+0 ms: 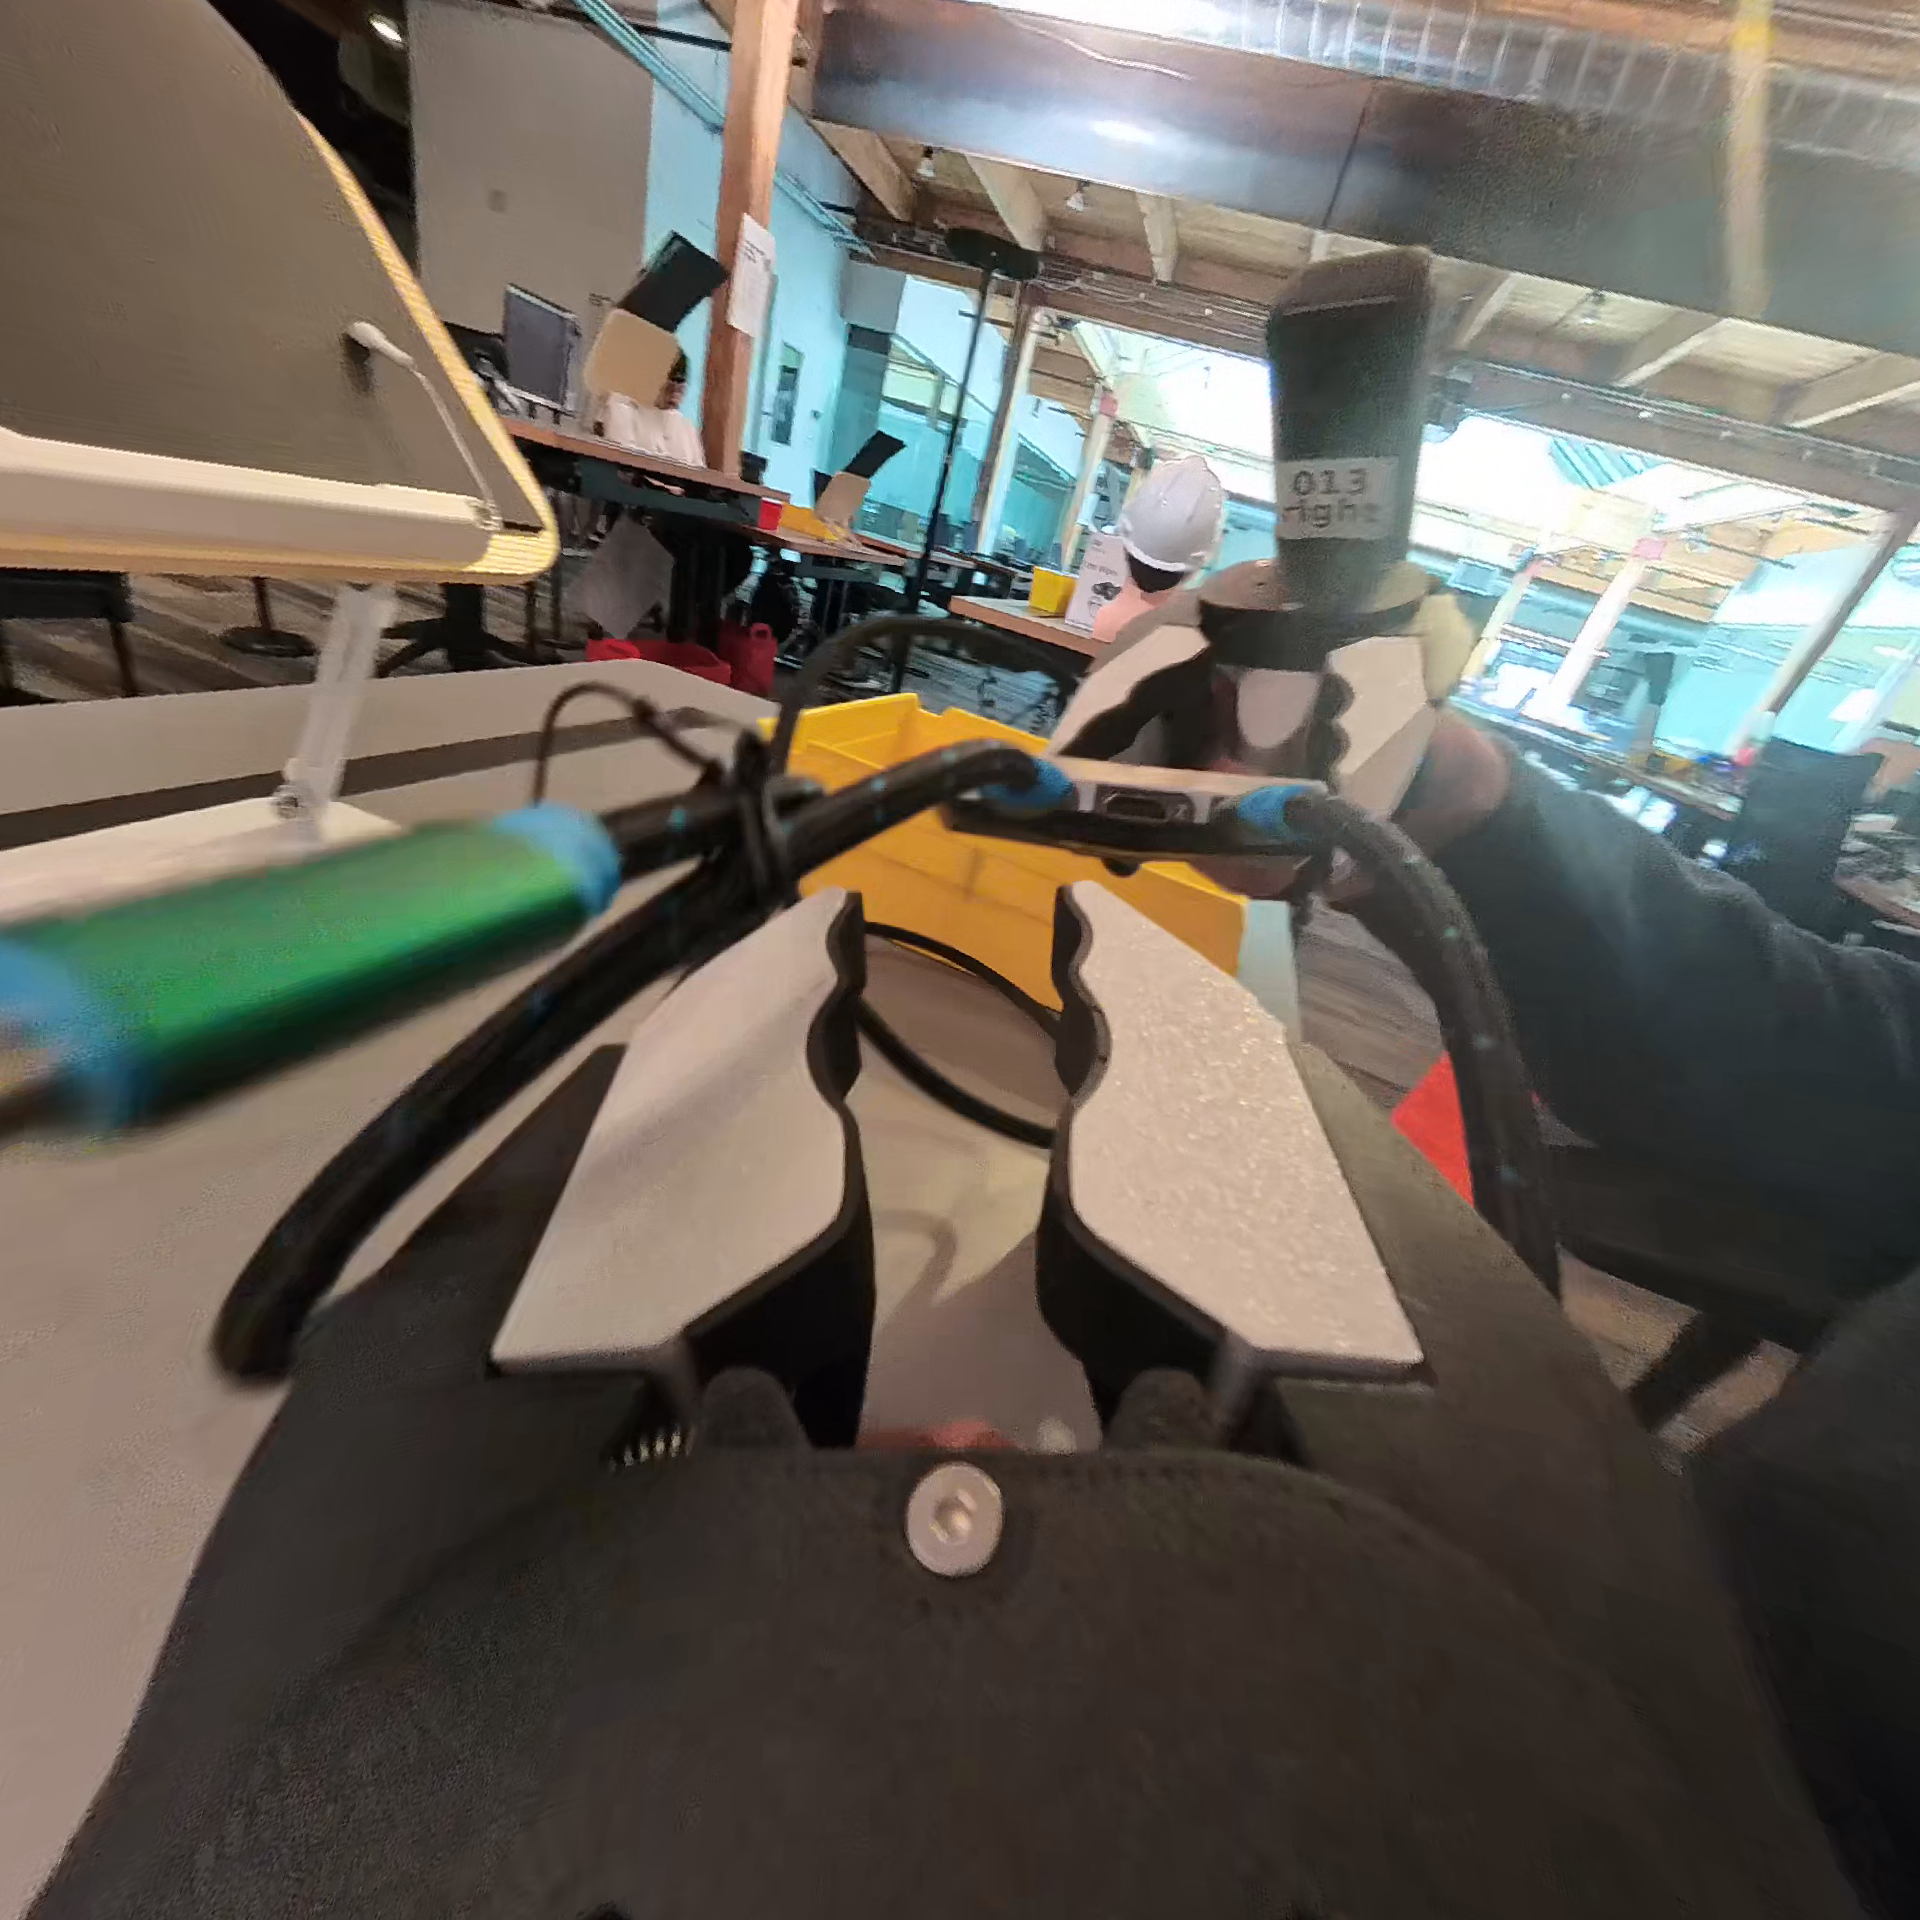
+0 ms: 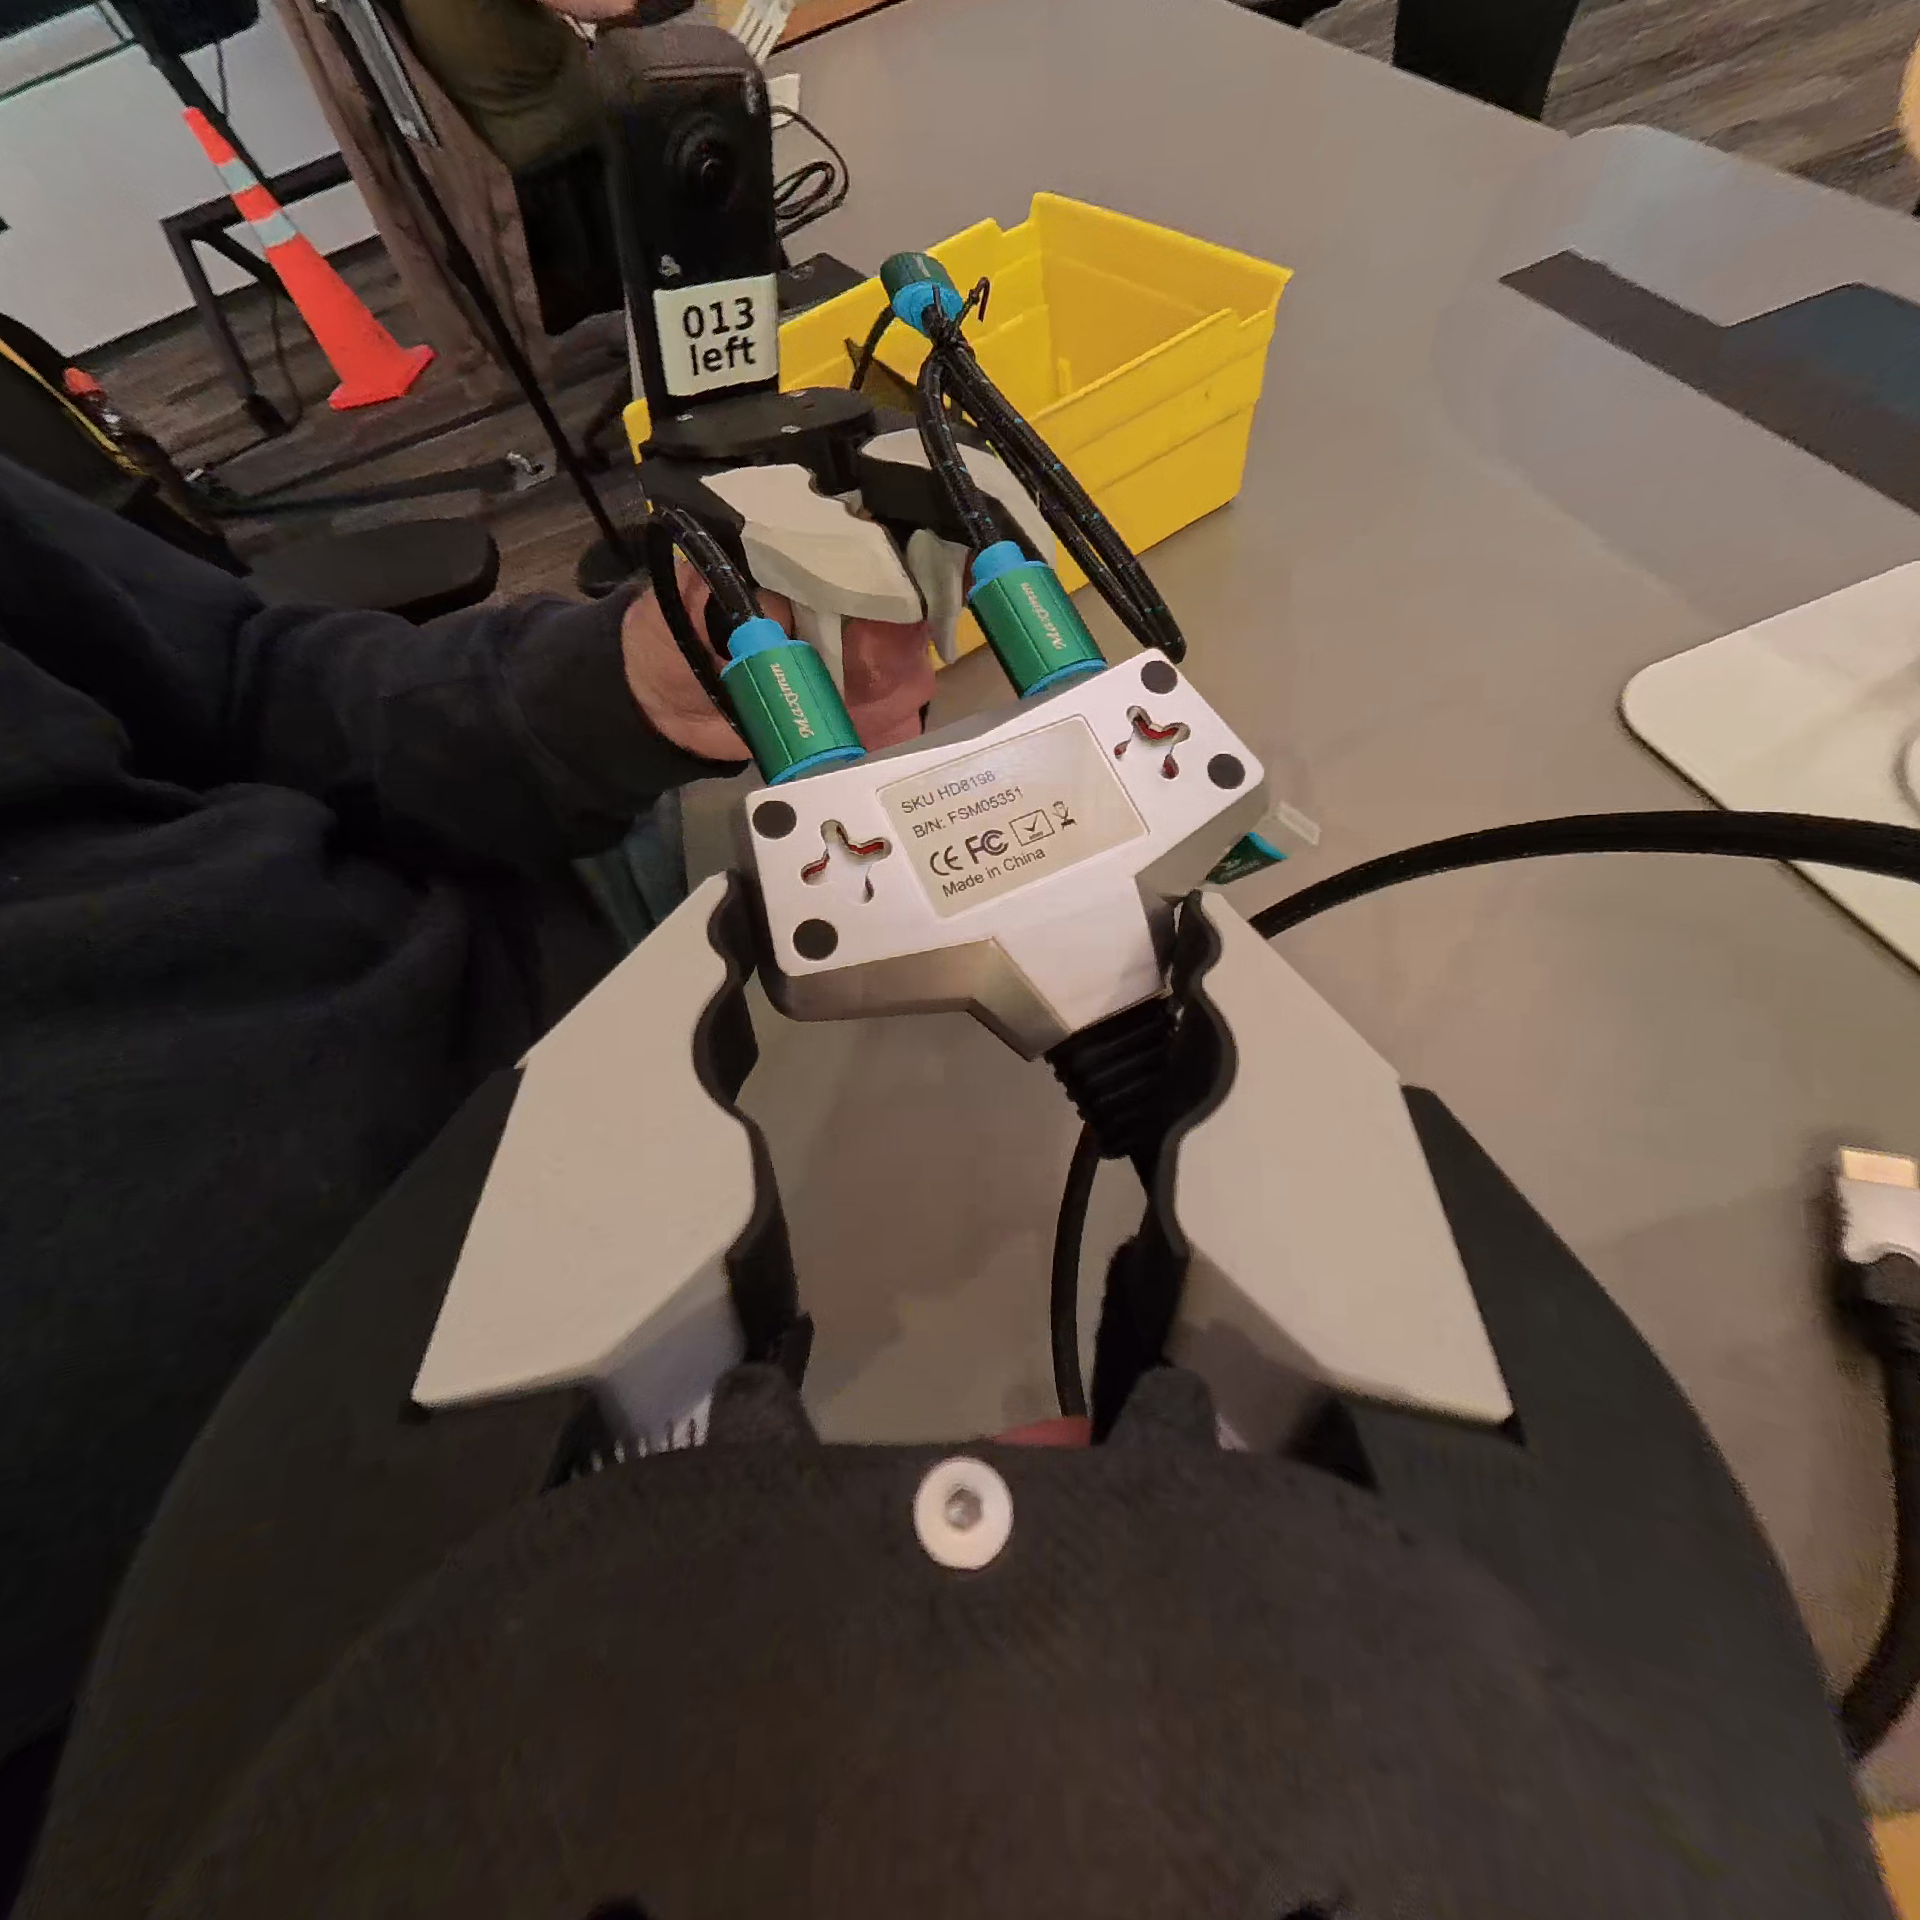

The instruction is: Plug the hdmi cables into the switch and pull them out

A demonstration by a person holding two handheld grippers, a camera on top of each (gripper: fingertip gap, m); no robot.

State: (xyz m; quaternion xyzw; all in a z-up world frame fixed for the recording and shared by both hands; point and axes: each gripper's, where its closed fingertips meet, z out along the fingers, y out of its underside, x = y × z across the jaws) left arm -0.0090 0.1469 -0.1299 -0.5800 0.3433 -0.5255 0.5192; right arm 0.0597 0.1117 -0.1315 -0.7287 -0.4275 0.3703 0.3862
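A: Where's the switch (image 2: 997,852)?

B: Held above the grey surface (image 2: 1455,520), underside up, its narrow cable end pinched in the right gripper (image 2: 961,966)'s jaws. The yellow bin (image 2: 1143,353) sits beyond it.

A: And the left gripper (image 1: 961,966)?

B: Jaws parted and holding nothing, just short of the switch.

A: How many plugs?

B: Two green plugs (image 2: 795,707) seated in the switch's far edge; a third green plug (image 1: 281,966) hangs loose, blurred. Another shows at the switch's right side, mostly hidden. One silver connector (image 2: 1875,1205) lies right of the switch, cut off.
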